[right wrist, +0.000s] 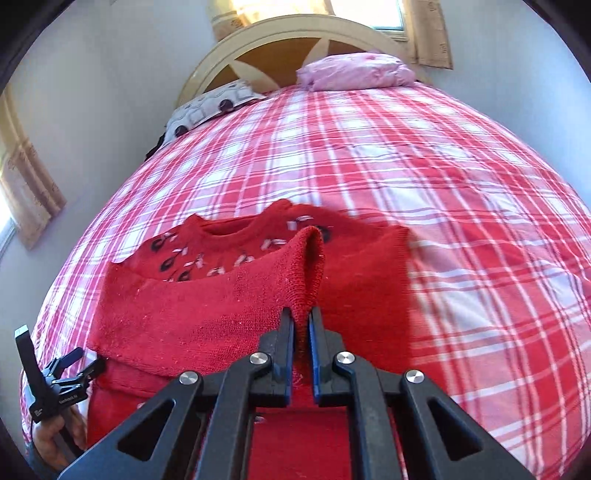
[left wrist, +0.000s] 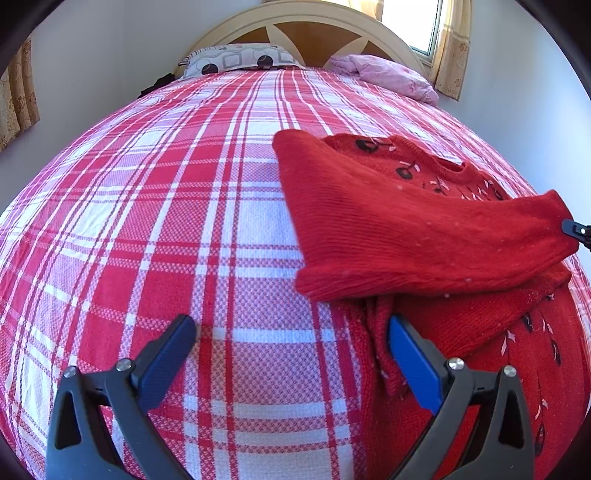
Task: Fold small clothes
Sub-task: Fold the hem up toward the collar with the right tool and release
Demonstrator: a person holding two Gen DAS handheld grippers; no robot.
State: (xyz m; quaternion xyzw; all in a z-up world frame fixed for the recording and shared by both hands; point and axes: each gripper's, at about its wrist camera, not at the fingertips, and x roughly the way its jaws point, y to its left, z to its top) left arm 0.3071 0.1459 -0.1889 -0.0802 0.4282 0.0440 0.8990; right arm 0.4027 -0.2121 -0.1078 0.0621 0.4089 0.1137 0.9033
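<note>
A red knit sweater (left wrist: 406, 229) with black cherry motifs lies on the plaid bed (left wrist: 147, 221). My right gripper (right wrist: 301, 317) is shut on a pinched fold of the sweater (right wrist: 207, 302), holding a sleeve or flap lifted across the chest. In the left wrist view its tip (left wrist: 576, 230) shows at the right edge, on that raised flap's end. My left gripper (left wrist: 291, 332) stands open low over the bed. Its right finger (left wrist: 410, 354) rests against the sweater's left edge, and its left finger (left wrist: 184, 339) is over bare sheet. Nothing is between its fingers.
A patterned pillow (left wrist: 236, 59) and a pink bundle of cloth (left wrist: 388, 74) lie at the headboard (left wrist: 295, 22). White walls run close along both sides of the bed (right wrist: 480, 221). A hand (right wrist: 48, 443) holds the left gripper (right wrist: 51, 350) at the lower left.
</note>
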